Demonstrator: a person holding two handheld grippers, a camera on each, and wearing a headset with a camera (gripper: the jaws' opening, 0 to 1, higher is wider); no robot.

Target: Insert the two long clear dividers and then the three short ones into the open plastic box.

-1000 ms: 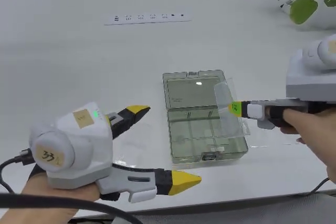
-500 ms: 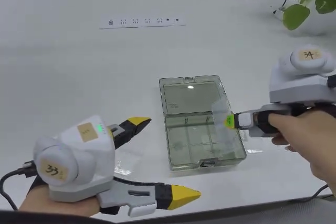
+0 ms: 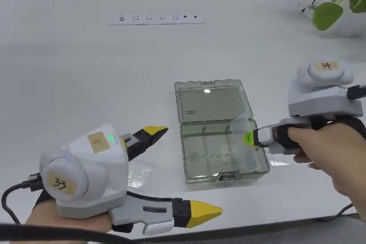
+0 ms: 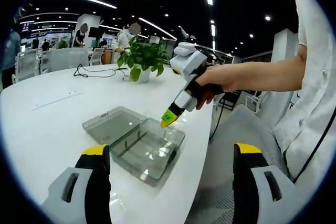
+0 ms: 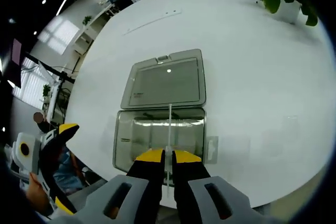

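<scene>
Sticker on left hand-held gripper reads "33"

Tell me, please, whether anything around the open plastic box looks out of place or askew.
Nothing looks damaged or spilled. The right tool pinches a clear divider on edge over the box, roughly square to its walls. A loose clear piece lies flat on the table beside the box, apparently awaiting insertion.

The table is white. The box is smoky grey-green and see-through; the divider seems clear, maybe faintly whitish. The left tool and the right tool are light grey, with black jaws and yellow tips.
</scene>
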